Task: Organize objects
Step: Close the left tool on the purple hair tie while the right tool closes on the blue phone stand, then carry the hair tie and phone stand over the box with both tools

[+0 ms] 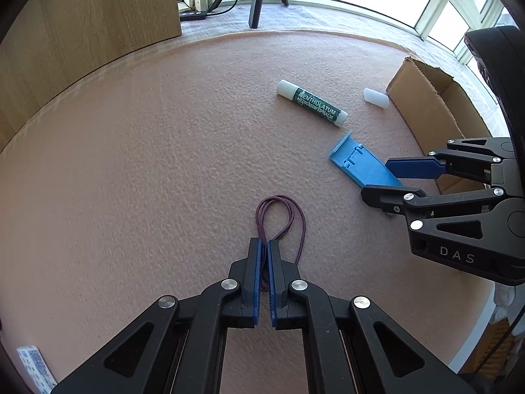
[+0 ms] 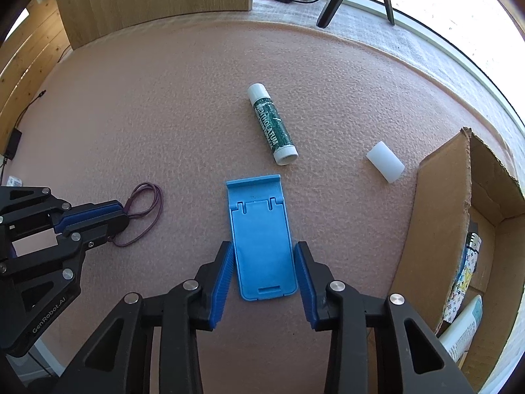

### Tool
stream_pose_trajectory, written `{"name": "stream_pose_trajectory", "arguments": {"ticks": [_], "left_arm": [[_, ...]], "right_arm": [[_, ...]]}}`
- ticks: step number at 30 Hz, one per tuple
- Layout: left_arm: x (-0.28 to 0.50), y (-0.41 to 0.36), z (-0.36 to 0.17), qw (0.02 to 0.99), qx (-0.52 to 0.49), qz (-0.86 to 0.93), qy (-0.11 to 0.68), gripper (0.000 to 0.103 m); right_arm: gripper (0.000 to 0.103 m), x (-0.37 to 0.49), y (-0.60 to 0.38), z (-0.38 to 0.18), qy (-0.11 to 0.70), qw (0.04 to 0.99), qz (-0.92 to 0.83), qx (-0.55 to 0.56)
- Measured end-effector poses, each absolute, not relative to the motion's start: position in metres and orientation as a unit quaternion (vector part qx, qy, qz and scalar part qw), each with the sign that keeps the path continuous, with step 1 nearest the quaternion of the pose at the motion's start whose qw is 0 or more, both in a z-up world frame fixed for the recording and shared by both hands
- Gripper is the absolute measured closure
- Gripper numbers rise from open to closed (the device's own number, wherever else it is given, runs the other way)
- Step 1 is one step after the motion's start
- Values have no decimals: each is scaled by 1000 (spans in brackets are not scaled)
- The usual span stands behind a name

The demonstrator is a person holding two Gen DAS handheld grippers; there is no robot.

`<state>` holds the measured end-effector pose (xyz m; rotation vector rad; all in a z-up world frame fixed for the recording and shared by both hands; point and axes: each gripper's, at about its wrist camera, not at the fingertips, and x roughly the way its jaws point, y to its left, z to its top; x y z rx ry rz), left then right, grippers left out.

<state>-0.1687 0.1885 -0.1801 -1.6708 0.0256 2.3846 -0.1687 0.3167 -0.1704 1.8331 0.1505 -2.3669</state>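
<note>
**Purple band pinched, blue stand straddled**

Purple elastic hair band (image 1: 282,221), one only, lies looped on the pink felt mat (image 1: 147,164), its near end pinched between the closed jaws of the left gripper (image 1: 265,246). One blue plastic phone stand (image 2: 261,236) lies flat beside it, between the blue pads (image 2: 223,275) of the right gripper (image 2: 264,272). These jaws stand partly open, just beside the stand's long edges; whether they press on it I cannot tell. Further out lies one green lip balm tube (image 2: 272,124) on its side, with one white cap (image 2: 384,161) apart from it. One cardboard box (image 2: 436,229) stands at the mat's right edge, holding a patterned item and a white tube.
</note>
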Motion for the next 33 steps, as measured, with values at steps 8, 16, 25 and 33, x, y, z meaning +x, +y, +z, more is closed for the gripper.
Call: {"name": "stream_pose_trajectory", "arguments": {"ticks": [8, 16, 25, 33], "left_arm": [[-161, 173, -163, 109, -557, 823, -12, 100], [-155, 164, -141, 109, -541, 833, -27, 100], [-154, 173, -106, 126, -513, 849, -20, 100], [-161, 204, -80, 154, -491, 858, -5, 100]], "right_arm": [[70, -160, 323, -164, 23, 72, -798, 598], [70, -148, 324, -147, 2, 75, -813, 578], [70, -131, 337, -115, -13, 76, -837, 542], [70, -104, 372, -83, -39, 53, -858, 509]]}}
